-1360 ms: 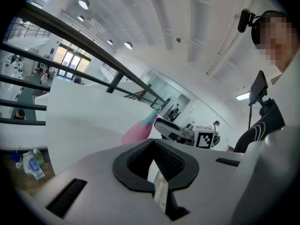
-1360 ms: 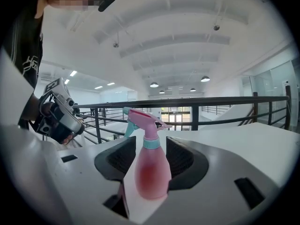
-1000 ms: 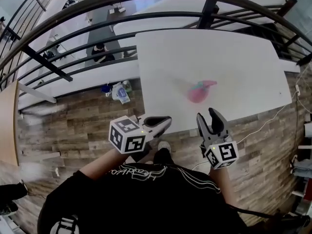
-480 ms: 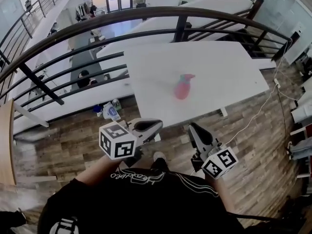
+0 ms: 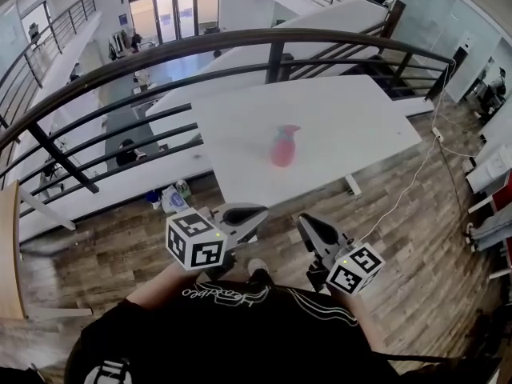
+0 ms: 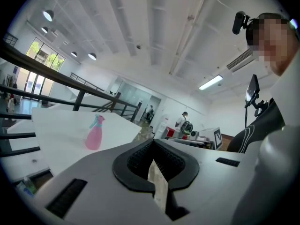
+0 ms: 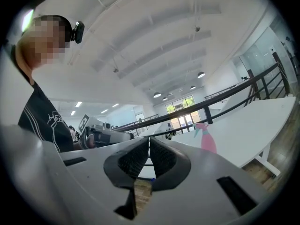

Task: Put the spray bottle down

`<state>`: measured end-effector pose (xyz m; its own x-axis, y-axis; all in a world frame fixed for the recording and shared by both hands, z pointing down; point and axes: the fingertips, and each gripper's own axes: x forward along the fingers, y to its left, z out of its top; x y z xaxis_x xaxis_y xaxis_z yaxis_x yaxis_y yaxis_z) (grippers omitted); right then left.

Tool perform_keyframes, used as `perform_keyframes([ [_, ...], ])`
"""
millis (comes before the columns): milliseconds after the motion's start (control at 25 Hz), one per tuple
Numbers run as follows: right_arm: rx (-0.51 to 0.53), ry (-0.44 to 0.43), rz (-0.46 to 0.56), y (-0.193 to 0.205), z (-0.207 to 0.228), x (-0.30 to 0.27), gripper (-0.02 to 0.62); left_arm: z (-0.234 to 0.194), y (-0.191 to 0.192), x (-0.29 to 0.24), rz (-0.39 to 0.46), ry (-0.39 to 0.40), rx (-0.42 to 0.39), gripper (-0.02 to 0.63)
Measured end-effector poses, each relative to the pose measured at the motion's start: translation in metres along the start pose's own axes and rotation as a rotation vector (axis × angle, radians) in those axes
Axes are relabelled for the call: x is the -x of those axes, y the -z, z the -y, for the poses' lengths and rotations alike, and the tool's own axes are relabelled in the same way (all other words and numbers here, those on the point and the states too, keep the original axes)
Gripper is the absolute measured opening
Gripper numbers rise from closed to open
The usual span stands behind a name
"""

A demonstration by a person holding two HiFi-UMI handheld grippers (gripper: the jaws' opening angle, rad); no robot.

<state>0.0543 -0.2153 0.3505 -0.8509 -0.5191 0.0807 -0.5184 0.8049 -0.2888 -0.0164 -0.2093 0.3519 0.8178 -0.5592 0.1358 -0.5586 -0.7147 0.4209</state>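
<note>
Spray bottle [image 5: 282, 146] stood upright on far table [image 5: 352, 110]; task judged done | left claw [image 5: 260, 211] closed, empty | right claw [image 5: 304, 222] had just closed, empty

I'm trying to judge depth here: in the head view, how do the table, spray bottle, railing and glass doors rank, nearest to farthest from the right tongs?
From the right tongs:
1. Table, edge just ahead.
2. Spray bottle, standing mid-table.
3. Railing, beyond the table.
4. Glass doors, far off, top left.
</note>
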Motion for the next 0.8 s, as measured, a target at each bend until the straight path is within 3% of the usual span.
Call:
perform_keyframes([
  [120,-0.005,0.001,-0.007,-0.015,-0.003,0.005,0.020,0.011,-0.013,-0.004,-0.008,0.006,0.005,0.006],
  [280,0.013,0.009,0.003,0.018,-0.017,-0.005,0.017,-0.001,0.015,0.013,-0.002,0.012,-0.007,0.006],
  [440,-0.005,0.029,-0.009,0.043,0.003,-0.012,0.015,-0.021,0.035,-0.001,-0.010,0.023,0.003,0.006],
  [680,-0.009,0.012,-0.021,0.006,0.007,0.010,0.015,0.007,0.001,-0.016,-0.001,0.003,0.009,0.006],
  [800,-0.009,0.003,-0.024,0.017,0.000,0.010,0.015,0.007,0.010,-0.009,0.000,-0.002,0.003,0.006],
])
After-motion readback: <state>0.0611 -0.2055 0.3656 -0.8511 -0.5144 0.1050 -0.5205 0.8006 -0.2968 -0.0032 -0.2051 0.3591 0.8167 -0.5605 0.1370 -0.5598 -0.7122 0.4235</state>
